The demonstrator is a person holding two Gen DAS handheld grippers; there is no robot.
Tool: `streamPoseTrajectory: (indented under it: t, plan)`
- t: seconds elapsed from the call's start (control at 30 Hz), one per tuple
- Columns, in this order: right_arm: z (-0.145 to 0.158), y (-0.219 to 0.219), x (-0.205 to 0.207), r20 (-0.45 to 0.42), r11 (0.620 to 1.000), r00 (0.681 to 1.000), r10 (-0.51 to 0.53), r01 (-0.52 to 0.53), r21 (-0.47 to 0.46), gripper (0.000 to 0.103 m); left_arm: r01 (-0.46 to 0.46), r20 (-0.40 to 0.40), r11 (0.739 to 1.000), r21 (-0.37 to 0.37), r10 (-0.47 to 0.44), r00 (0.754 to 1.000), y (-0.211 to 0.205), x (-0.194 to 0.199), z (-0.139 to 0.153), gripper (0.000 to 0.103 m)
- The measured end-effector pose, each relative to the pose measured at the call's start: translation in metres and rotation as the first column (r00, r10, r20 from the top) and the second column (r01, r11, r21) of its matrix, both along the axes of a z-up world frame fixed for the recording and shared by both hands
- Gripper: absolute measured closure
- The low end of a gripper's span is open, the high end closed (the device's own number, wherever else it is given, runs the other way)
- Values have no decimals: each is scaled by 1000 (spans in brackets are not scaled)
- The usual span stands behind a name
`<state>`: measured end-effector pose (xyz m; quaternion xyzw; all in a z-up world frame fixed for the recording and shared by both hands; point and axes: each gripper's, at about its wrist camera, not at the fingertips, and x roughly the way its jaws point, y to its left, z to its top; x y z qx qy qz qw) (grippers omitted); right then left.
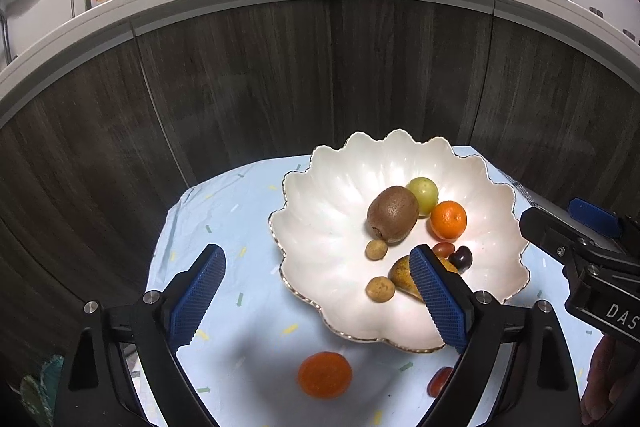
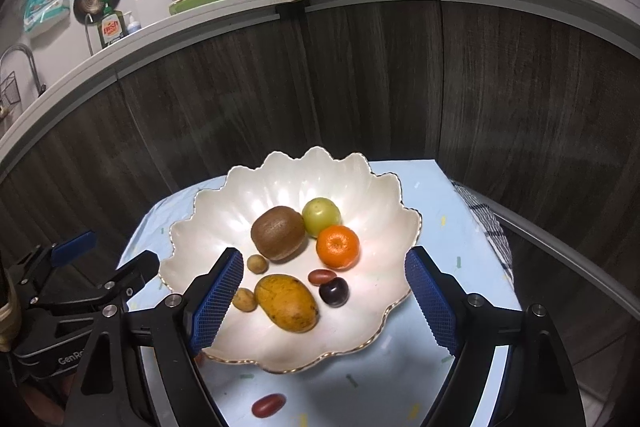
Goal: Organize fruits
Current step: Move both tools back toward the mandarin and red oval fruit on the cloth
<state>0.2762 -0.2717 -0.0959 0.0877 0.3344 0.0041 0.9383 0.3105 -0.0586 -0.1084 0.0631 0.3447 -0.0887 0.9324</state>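
Holding both tools above a small table covered in a pale blue cloth (image 2: 452, 227), I see dark wood cabinet fronts (image 1: 240, 87) curving behind it, under a white counter. On the cloth sits the white scalloped bowl (image 2: 280, 179) with a thin gold rim, taking up most of the tabletop. My left gripper (image 1: 316, 297) hangs with its blue ribbed pads spread wide and nothing between them; its right pad overlaps the bowl's near side in the left wrist view. My right gripper (image 2: 324, 301) is likewise spread wide and empty, poised over the bowl's near half.

Inside the bowl, the yellow mango (image 2: 286, 303) lies nearest me, with the brown kiwi (image 2: 278, 233) behind it. A green round fruit (image 2: 321, 217) touches the kiwi's far right side, and an orange mandarin (image 2: 337, 246) sits just beside both. A dark plum (image 2: 334, 291) and a red date (image 2: 321, 277) lie between mandarin and mango. Two small tan longans (image 2: 257, 263) sit left of the mango.

Outside the bowl, a second mandarin (image 1: 325, 374) rests on the cloth below my left pads, and another red date (image 2: 268, 405) lies near the bowl's front rim.
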Motion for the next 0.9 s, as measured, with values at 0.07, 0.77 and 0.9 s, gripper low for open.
streamPoseTrajectory:
  t: [0.07,0.77,0.9]
  plan:
    - [1,2,-4,11,1000,1000,-11,11,-4,15,-1,2,1000,-1,1,1000,3,-2,0,9]
    - [-15,19,-35,-10,994,995,-104,103,-20,14,25,0,1000,0,-25,1000,27,-19,-14,9]
    - [-20,25,-42,-18,990,990,-137,136,-41,14,28,-2,1000,-4,-28,1000,33,-21,-17,9]
